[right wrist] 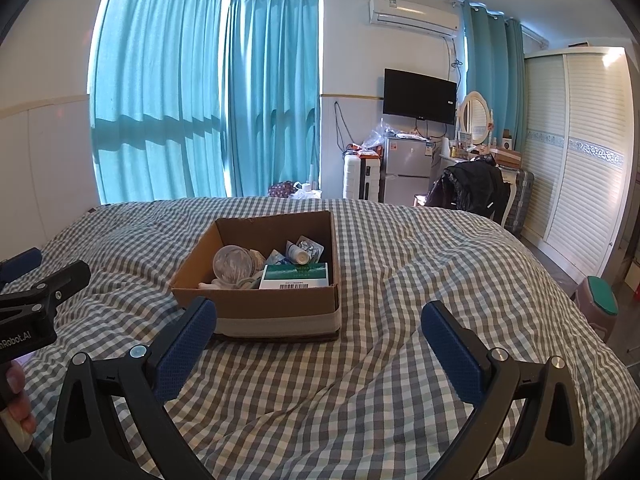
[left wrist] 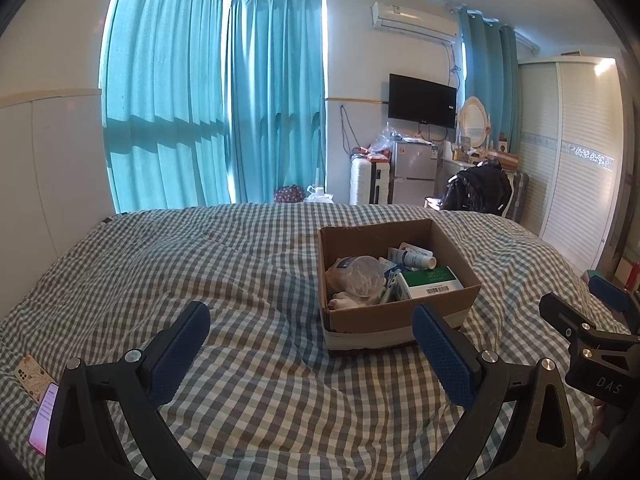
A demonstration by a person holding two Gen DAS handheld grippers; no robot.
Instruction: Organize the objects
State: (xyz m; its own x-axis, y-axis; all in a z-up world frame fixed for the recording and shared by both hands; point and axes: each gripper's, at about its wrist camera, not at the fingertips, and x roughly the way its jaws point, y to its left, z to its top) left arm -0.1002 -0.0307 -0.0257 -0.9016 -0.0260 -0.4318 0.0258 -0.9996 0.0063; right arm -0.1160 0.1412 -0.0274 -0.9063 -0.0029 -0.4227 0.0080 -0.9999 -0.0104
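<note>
An open cardboard box stands on the checked bed cover, also in the right wrist view. Inside lie a clear plastic cup, a green and white carton, a small white bottle and soft pale items. My left gripper is open and empty, low over the cover just before the box. My right gripper is open and empty, near the box's front right. The right gripper also shows at the left wrist view's right edge.
A phone with a lit screen and a patterned case lie at the bed's left edge. Beyond the bed are teal curtains, a fridge, a chair with a black jacket and a white wardrobe.
</note>
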